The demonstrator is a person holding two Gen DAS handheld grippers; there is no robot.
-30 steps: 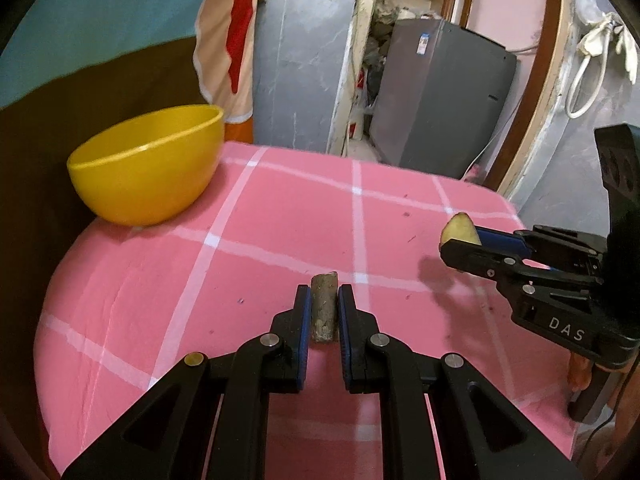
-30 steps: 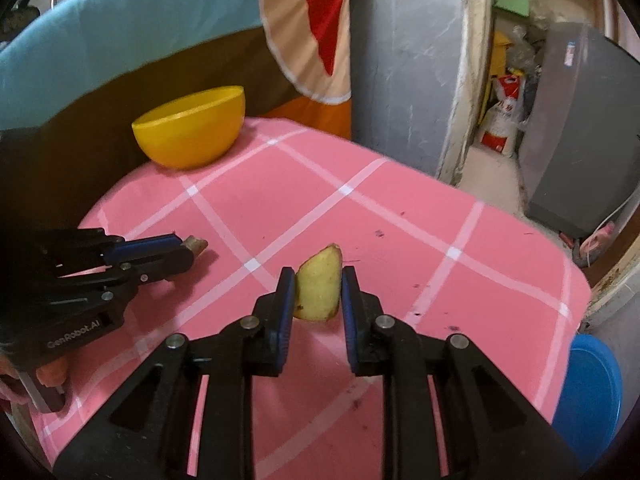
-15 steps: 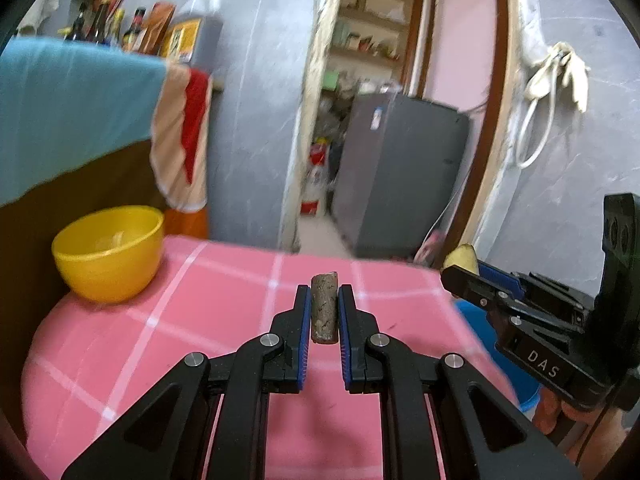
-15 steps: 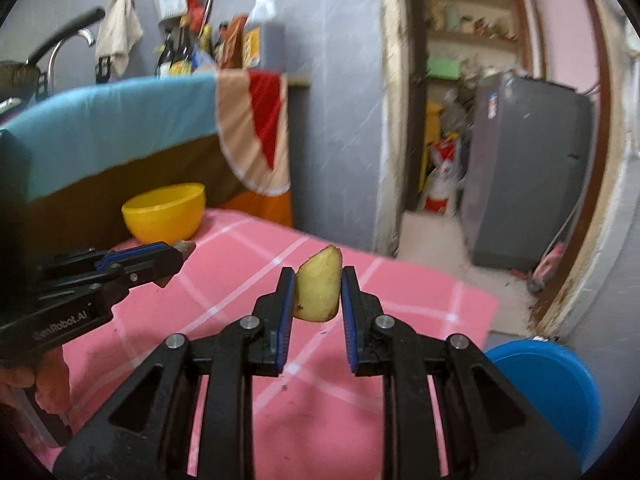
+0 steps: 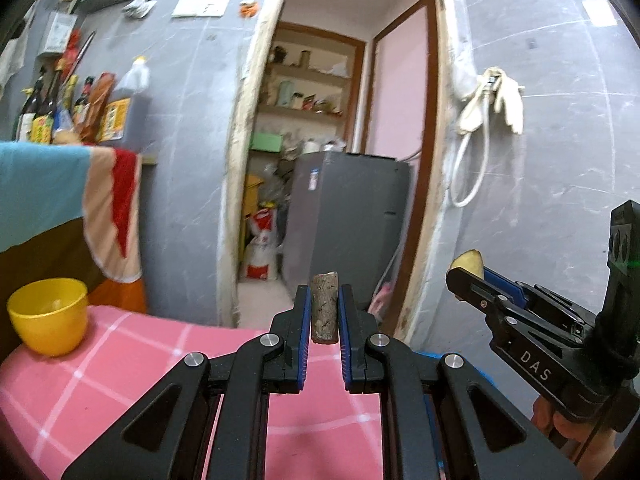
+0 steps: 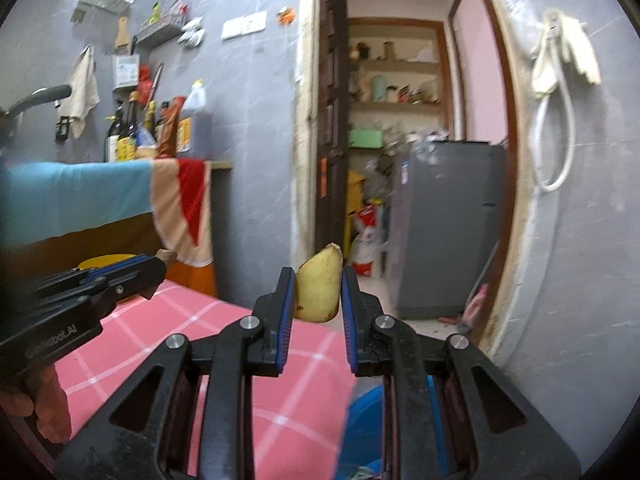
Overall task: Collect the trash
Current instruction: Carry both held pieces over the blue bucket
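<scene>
My left gripper (image 5: 324,300) is shut on a short brown stick piece (image 5: 324,307), held upright high above the pink checked table (image 5: 120,364). My right gripper (image 6: 319,285) is shut on a yellow potato piece (image 6: 319,289), also lifted above the table. In the left wrist view the right gripper (image 5: 466,276) shows at the right with the potato piece (image 5: 468,261). In the right wrist view the left gripper (image 6: 160,262) shows at the left. A blue bin (image 6: 366,420) sits low beyond the table's right edge, partly hidden by my fingers.
A yellow bowl (image 5: 48,314) stands at the table's far left corner. A cloth-draped counter (image 5: 60,184) with bottles is behind it. A grey fridge (image 5: 348,220) stands in the doorway ahead. The grey wall (image 5: 560,160) is close on the right.
Both grippers have risen and tilted up with their pieces still held; the table has dropped low in both views and the doorway and wall now fill the frames.
</scene>
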